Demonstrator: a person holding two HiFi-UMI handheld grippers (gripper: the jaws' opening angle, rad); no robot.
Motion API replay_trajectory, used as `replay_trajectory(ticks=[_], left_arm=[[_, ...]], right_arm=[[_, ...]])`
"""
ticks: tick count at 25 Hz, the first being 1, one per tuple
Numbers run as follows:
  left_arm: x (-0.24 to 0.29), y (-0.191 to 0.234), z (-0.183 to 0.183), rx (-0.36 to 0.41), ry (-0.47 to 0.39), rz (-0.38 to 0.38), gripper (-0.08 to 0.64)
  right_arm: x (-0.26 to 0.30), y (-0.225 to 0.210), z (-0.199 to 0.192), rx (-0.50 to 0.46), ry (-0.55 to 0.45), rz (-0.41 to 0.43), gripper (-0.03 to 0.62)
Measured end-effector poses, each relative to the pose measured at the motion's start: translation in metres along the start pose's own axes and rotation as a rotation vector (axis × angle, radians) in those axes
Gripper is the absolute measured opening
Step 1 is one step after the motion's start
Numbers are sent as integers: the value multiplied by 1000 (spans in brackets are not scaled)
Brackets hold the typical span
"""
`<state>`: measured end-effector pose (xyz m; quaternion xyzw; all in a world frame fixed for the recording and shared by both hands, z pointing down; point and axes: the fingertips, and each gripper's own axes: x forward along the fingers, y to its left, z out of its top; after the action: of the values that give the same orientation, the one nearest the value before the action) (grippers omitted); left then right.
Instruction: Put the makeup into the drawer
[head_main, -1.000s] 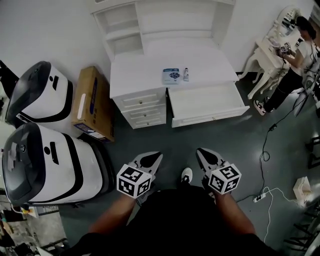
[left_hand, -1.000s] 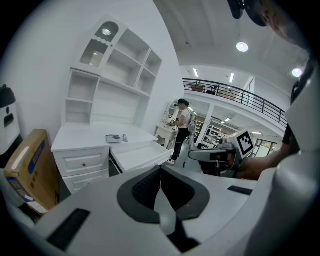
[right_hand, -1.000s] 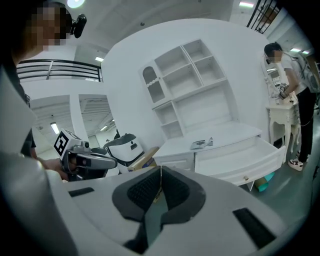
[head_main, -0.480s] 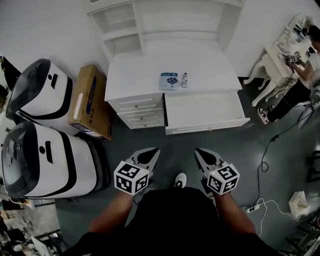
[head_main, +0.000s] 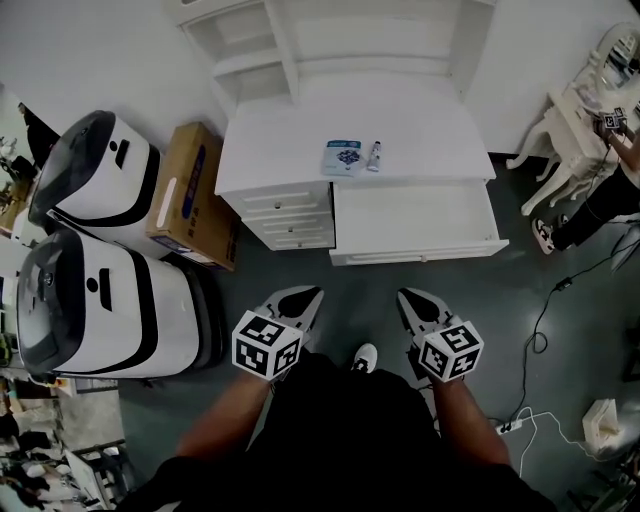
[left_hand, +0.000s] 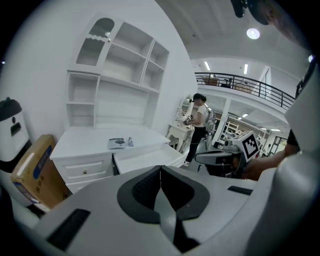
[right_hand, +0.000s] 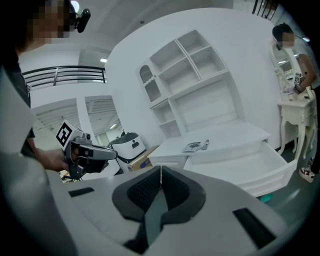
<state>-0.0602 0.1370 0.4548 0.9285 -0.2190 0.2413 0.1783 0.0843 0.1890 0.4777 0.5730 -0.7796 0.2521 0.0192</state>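
Both claws are pressed shut with nothing between them. Our left claw (head_main: 300, 298) and right claw (head_main: 410, 298) hang low in front of us, well apart from the white bench (head_main: 290, 140).

The makeup lies on the bench top, just behind the open white drawer (head_main: 415, 215). It is a flat rectangular pack with a blue print (head_main: 342, 157) and a small slim pale tube (head_main: 373, 154) just beside it.

We judge the pack the harder pick: it lies flat, so a claw may push it along the bench instead of gripping it. The round tube could roll away if nudged. The drawer juts towards us, and we could knock its front on the way in.

The tube's long axis runs roughly front to back, slightly slanted. We cannot tell which end is the cap.
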Motion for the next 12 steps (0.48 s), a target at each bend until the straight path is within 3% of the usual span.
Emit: replay_trajectory(ticks=[12], left_arm=[[1,9,-9,-46,3,35,11]], right_arm=[[13,5,-5,-43,38,39,28]])
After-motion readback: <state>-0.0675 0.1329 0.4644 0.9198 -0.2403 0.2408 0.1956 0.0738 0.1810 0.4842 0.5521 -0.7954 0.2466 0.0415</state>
